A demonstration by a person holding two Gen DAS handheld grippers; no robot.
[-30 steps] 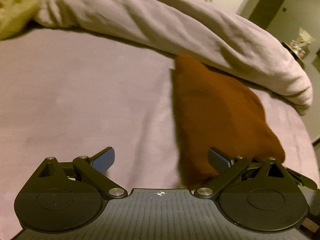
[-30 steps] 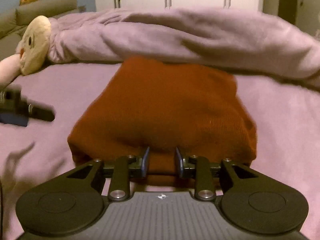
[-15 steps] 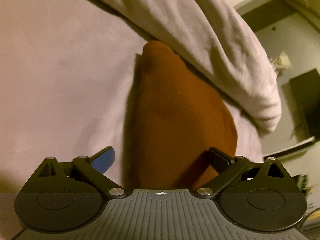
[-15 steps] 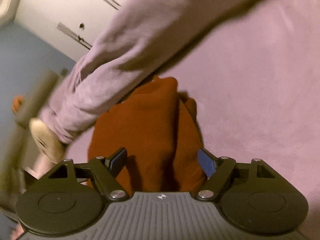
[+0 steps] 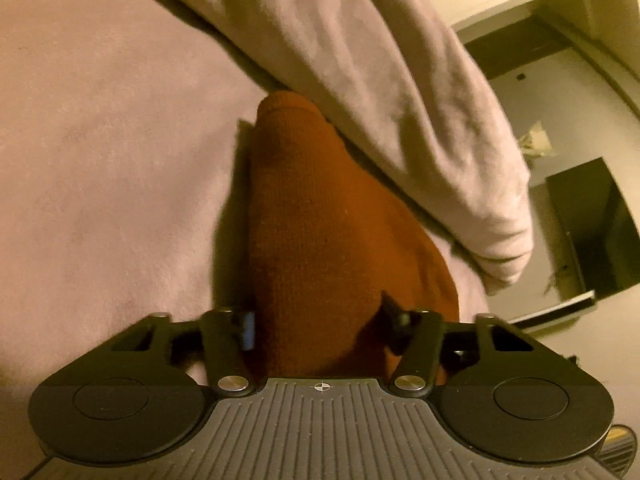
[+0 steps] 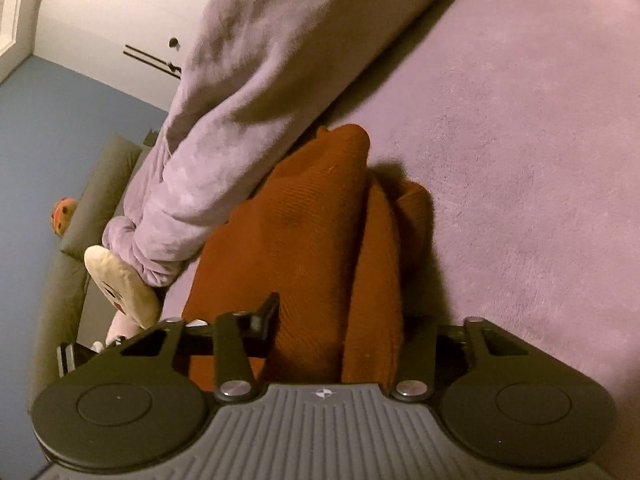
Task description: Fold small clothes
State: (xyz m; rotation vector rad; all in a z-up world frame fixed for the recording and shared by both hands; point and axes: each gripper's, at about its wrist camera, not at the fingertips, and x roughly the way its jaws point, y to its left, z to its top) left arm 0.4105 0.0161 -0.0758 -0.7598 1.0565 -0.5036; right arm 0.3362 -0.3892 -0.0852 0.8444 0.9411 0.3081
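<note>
A rust-orange knit garment [image 5: 320, 240] lies folded on the lilac bed cover [image 5: 100, 160], its far end against a rolled lilac blanket [image 5: 380, 92]. My left gripper [image 5: 318, 326] is turned on its side and its two fingers are closed onto the garment's near end, the cloth bunched between them. In the right wrist view the same garment [image 6: 304, 248] shows in thick folds. My right gripper [image 6: 344, 320] is also tilted and its fingers press on the near folds from both sides.
The rolled blanket [image 6: 248, 92] runs along the far side of the garment. A plush toy with a round cream face [image 6: 120, 284] lies at its left end. A grey sofa [image 6: 80, 224], white cupboard doors [image 6: 132, 20] and dark furniture [image 5: 592, 224] stand beyond the bed.
Both grippers have rolled onto their sides and moved over the garment's near end. The left went from wide open to closed on the cloth; the right opened and then closed on the thick folds.
</note>
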